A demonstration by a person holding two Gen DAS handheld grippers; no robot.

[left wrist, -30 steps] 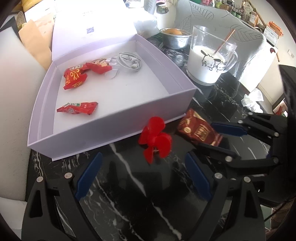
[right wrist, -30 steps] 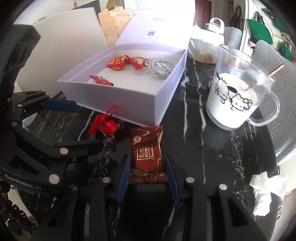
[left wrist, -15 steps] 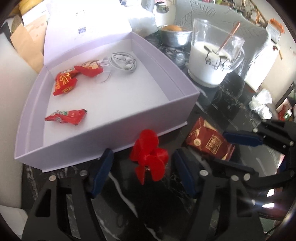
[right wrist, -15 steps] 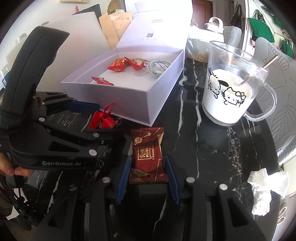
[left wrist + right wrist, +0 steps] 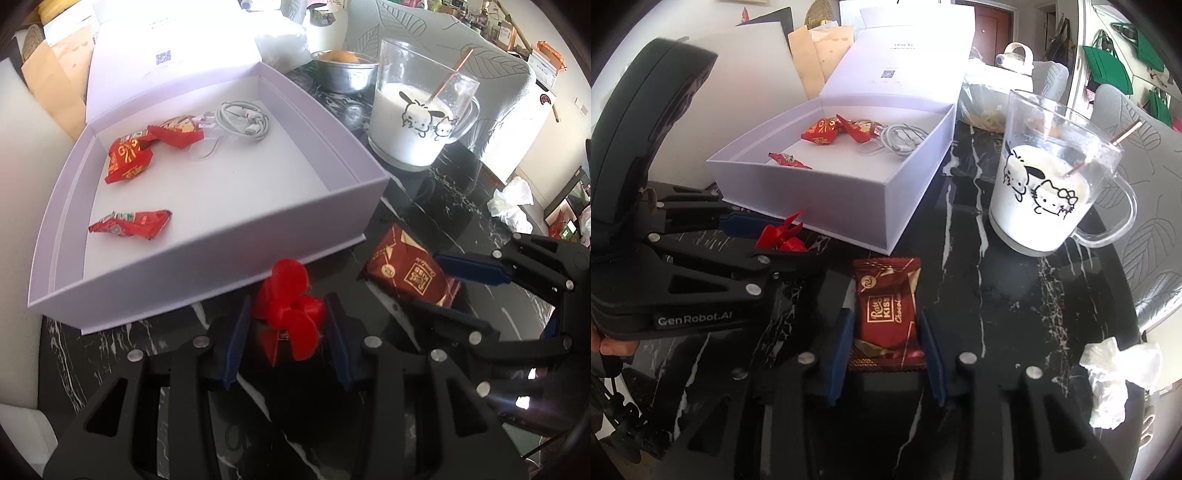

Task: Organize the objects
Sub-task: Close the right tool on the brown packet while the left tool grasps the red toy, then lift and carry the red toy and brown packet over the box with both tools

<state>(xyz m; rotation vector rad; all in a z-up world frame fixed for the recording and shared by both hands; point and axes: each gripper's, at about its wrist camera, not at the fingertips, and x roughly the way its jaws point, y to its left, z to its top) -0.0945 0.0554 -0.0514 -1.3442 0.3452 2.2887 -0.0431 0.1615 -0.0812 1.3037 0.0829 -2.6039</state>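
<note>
Desk: black marble with white veins [image 5: 964, 236]; it carries everything you see here.
Left gripper [image 5: 286, 332]: your jaws have just been closing, and the blue pads now sit against both sides of the red propeller, which lies between them on the desk.
Red propeller [image 5: 291, 314]: a small plastic fan with rounded blades, just in front of the near wall of the box, close to it or touching, you cannot tell which.
Right gripper [image 5: 886, 339]: your jaws have just drawn in a little further and are clamped on the near part of the chocolate packet.
Chocolate packet [image 5: 888, 310]: dark red wrapper with gold print, lying flat on the desk, its far end pointing toward the near right corner of the box.
Box [image 5: 221, 273]: pale lilac, lid standing open at the far side, left of the mug.
In the box: three red candy wrappers, two together at the far left [image 5: 129, 158] and one alone nearer [image 5: 131, 229]; a coiled white cable [image 5: 243, 120] at the far side, beside the pair.
Mug [image 5: 1049, 192]: clear glass with cartoon figures, holding something white and a thin straw, far right of the packet.
Tissue [image 5: 1119, 373]: crumpled, white, at the right edge of the desk.
</note>
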